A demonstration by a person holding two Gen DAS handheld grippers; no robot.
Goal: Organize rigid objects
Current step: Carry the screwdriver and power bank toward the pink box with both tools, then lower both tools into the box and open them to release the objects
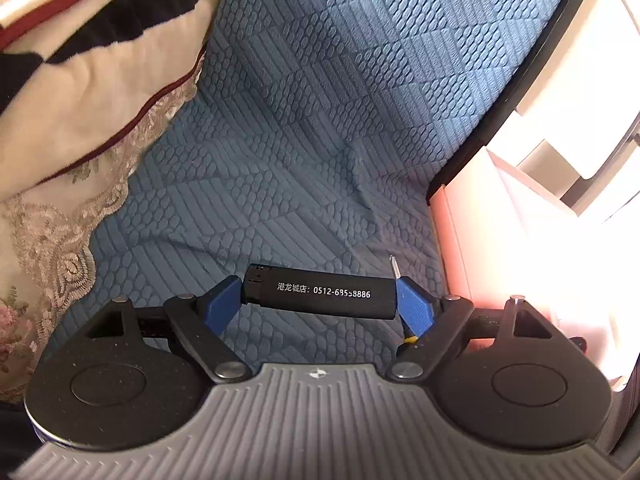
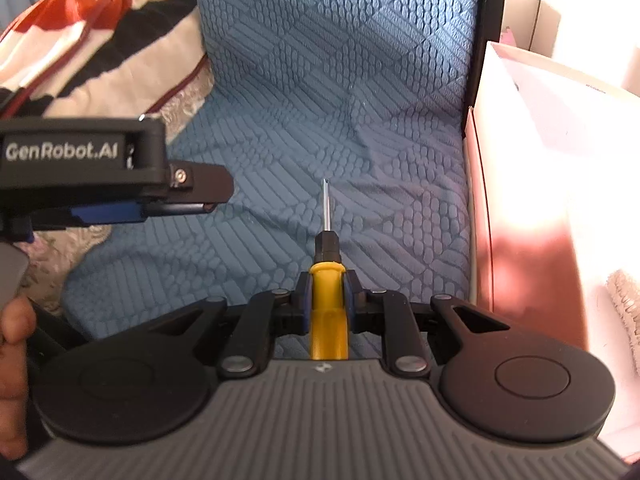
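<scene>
While both grippers hover over a blue textured bedspread [image 1: 320, 120], each holds one small object. The left gripper [image 1: 320, 300] has its blue fingers [image 1: 222, 304] spread fairly wide and pressed against the two ends of a black lighter [image 1: 320, 293], which lies crosswise between them, white lettering along its side. The right gripper [image 2: 326, 292] has its fingers drawn narrow around the yellow handle of a screwdriver [image 2: 327, 280], whose thin metal shaft points forward, away from the camera and above the fabric. From the right wrist view, the left gripper's body appears at the left edge, with a person's hand [image 2: 12, 360] below it. A striped blanket [image 1: 80, 60] with lace trim lies at the left, and a pink box [image 2: 520, 200] stands at the right.
</scene>
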